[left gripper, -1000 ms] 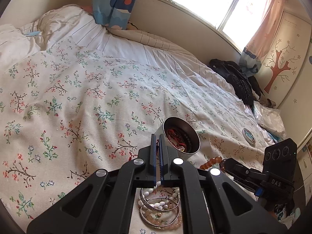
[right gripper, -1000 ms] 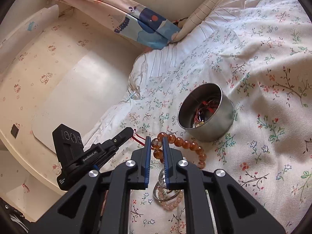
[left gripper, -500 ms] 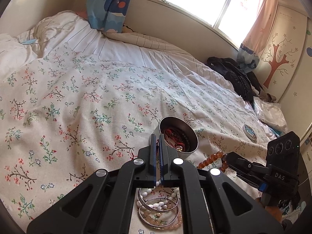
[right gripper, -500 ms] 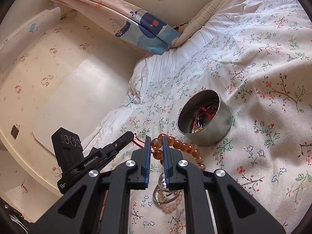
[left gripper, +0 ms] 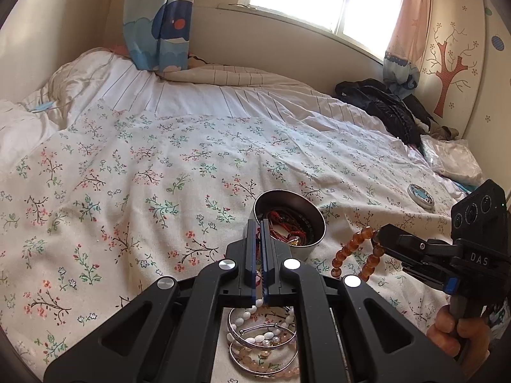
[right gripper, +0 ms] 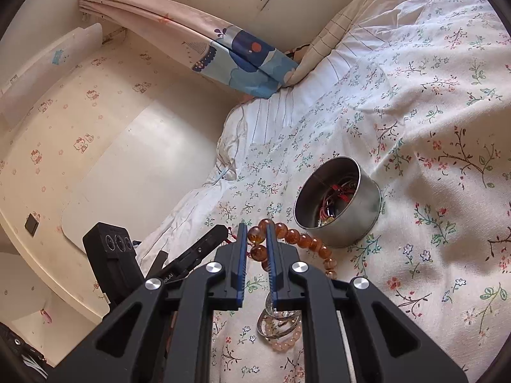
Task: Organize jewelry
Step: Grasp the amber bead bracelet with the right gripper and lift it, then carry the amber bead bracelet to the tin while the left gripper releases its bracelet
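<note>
A round silver tin [left gripper: 289,220] [right gripper: 338,204] with red cord jewelry inside stands on the floral bedspread. My right gripper [right gripper: 256,234] [left gripper: 378,236] is shut on an amber bead bracelet [right gripper: 297,239] [left gripper: 349,252], held in the air beside the tin. My left gripper [left gripper: 258,226] [right gripper: 223,228] is shut, just in front of the tin; a thin red cord shows at its tips, and I cannot tell if it grips it. Silver bangles and pearl and pink bead bracelets [left gripper: 263,341] [right gripper: 281,322] lie on the bed beneath the grippers.
A small round blue lid [left gripper: 421,195] lies on the bed to the right. Dark clothes [left gripper: 383,108] and a plastic bag [left gripper: 453,162] lie at the far right edge. Curtain [left gripper: 156,19] and pillows are at the head of the bed.
Both grippers have risen and tilted up; the amber bracelet now hangs clear of the bed from my right gripper, close to the tin.
</note>
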